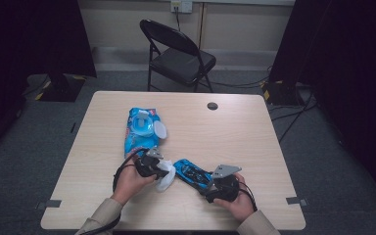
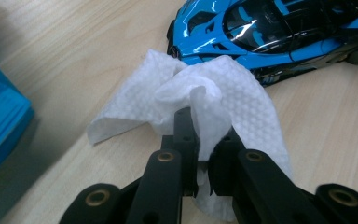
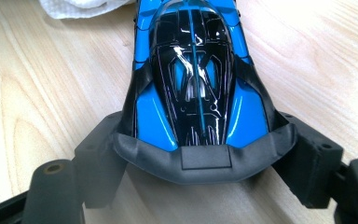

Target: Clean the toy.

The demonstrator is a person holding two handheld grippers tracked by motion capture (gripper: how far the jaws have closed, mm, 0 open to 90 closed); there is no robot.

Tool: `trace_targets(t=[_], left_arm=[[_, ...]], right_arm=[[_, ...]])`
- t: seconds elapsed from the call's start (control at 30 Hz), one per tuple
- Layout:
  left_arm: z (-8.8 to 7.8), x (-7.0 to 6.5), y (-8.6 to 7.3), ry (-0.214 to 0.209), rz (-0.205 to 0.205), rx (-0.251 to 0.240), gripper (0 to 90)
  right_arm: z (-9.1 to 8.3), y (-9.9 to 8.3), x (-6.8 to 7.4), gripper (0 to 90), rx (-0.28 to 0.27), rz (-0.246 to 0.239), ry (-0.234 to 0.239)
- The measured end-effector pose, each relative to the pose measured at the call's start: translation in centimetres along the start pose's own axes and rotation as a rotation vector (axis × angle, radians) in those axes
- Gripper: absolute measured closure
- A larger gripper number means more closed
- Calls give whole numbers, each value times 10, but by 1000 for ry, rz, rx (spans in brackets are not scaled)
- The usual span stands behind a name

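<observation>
L gripper (image 2: 204, 140) is clamped narrow on a white wet wipe (image 2: 205, 93), bunched at its tips. R gripper (image 3: 200, 154) stands wide, jaws pressed on both flanks of the blue toy car (image 3: 193, 70) at its tail end, pinning it to the table (image 1: 235, 132). Car's long axis runs from the R gripper toward the L one, nose just beside the wipe, maybe touching. L hand is nearer the nose, so wiping prob. starts there, w/ a short push along the body. Wipes pack (image 1: 139, 129) lies open, farther back.
</observation>
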State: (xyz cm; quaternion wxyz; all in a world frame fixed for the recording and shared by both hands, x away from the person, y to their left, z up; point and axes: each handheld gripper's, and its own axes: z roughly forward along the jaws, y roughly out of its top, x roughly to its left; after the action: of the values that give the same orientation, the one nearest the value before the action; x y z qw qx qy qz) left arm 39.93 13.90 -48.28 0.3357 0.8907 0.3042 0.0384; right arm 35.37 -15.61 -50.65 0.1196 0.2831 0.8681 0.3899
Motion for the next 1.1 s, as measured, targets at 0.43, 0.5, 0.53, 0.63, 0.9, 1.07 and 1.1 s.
trace_targets(t=[0.43,0.5,0.53,0.63,0.9,1.07,1.1], left_arm=[[-10,1,-11,-5,5,-38,837],[-11,1,-11,-8,3,-37,836],[-11,1,-11,-6,2,-42,835],[-13,-1,-10,1,7,-43,835],[-21,-2,-9,-6,3,-66,835],[-27,-3,-8,-6,-4,-88,835],[-28,-3,-8,-5,-1,-84,835]], right_arm=[[0,0,0,237,5,11,-2],[-2,1,-1,228,10,18,6],[-3,1,-1,224,10,10,2],[-9,3,-1,220,-5,6,4],[-33,17,-2,218,-49,40,2],[-39,34,2,239,-69,4,-1],[-39,36,3,246,-69,-2,0]])
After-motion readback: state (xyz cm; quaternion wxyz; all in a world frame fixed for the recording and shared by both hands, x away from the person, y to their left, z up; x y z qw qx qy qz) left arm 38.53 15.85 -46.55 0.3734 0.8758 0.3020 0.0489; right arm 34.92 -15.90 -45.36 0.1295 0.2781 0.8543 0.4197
